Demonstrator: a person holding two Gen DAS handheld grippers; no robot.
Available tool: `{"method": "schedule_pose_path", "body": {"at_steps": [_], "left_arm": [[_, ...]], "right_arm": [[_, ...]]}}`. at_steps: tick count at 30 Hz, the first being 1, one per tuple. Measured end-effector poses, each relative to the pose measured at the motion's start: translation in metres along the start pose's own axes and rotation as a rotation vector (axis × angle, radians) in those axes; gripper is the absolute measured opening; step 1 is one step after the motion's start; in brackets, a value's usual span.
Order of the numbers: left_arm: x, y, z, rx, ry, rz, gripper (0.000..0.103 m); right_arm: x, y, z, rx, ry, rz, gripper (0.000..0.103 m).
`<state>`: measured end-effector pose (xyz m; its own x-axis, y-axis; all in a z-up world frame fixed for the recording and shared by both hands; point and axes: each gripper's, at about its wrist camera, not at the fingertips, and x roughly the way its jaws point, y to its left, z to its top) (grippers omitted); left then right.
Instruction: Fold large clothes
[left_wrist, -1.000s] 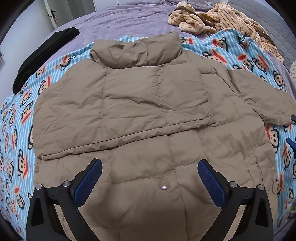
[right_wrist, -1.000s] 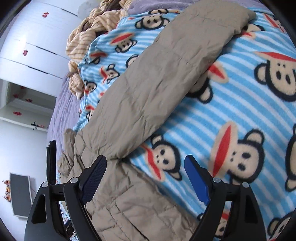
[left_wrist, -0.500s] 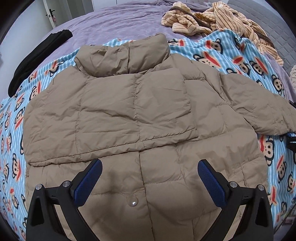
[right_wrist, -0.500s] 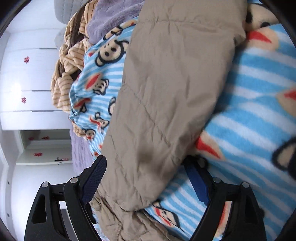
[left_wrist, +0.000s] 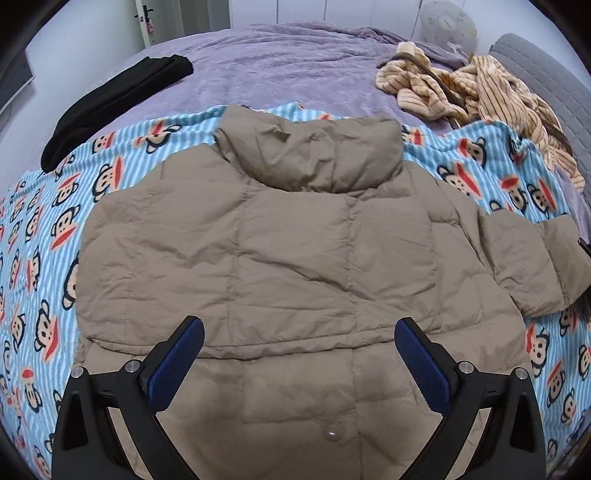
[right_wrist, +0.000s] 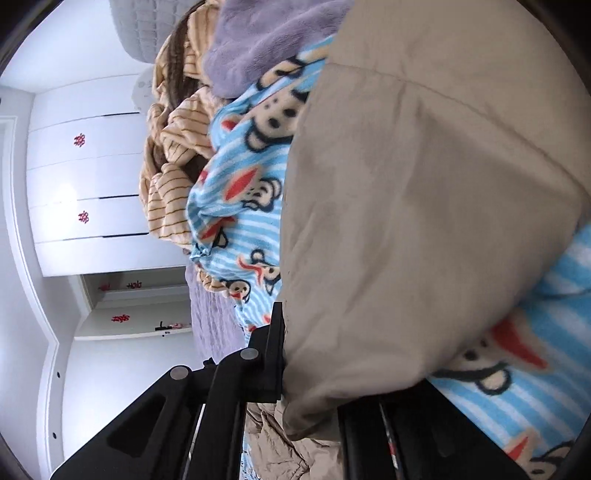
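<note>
A tan puffer jacket (left_wrist: 295, 258) lies back-up on a blue monkey-print blanket (left_wrist: 44, 229), collar at the far side, its left sleeve folded across the back. Its right sleeve (left_wrist: 532, 266) stretches out to the right. My left gripper (left_wrist: 299, 354) hovers open and empty over the jacket's lower back. My right gripper (right_wrist: 314, 373) is shut on the right sleeve (right_wrist: 424, 221); the fabric fills the space between the jaws and hides the pads. The right gripper's edge shows at the far right of the left wrist view (left_wrist: 585, 247).
The blanket lies on a purple bedspread (left_wrist: 280, 66). A black garment (left_wrist: 110, 103) lies at the far left. A pile of tan striped clothes (left_wrist: 480, 92) sits at the far right. White wardrobe doors (right_wrist: 88, 177) stand beyond the bed.
My right gripper moved onto the sleeve and closed on it. My left gripper pulled back, so more of the jacket and bed shows.
</note>
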<state>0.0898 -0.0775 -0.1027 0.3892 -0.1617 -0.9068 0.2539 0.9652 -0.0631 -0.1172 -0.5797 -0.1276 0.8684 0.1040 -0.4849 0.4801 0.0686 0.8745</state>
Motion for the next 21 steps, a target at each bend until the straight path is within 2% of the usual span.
{"method": "schedule_pose_path", "body": {"at_steps": [3,6,9,12,16,18,21], "left_arm": [[-0.004,0.025,0.008,-0.03,-0.032,0.019,0.103],[-0.007,0.052,0.012,-0.056,-0.053,0.036,0.103],[-0.009,0.077,0.014,-0.076,-0.066,0.048,0.103],[-0.009,0.099,0.013,-0.094,-0.07,0.058,0.103],[-0.003,0.12,0.009,-0.106,-0.064,0.073,0.103],[0.002,0.126,0.006,-0.107,-0.057,0.08,0.103],[0.012,0.13,0.003,-0.124,-0.033,0.066,0.103]], "right_arm": [[0.018,0.043,-0.024,-0.132,0.051,0.027,0.008],[0.046,0.103,-0.067,-0.357,0.121,0.025,0.008],[0.085,0.161,-0.135,-0.62,0.212,0.003,0.008],[0.127,0.191,-0.21,-0.84,0.299,-0.06,0.008],[0.18,0.183,-0.292,-1.003,0.407,-0.184,0.008],[0.202,0.165,-0.316,-1.031,0.447,-0.248,0.008],[0.216,0.129,-0.328,-0.996,0.481,-0.324,0.008]]}}
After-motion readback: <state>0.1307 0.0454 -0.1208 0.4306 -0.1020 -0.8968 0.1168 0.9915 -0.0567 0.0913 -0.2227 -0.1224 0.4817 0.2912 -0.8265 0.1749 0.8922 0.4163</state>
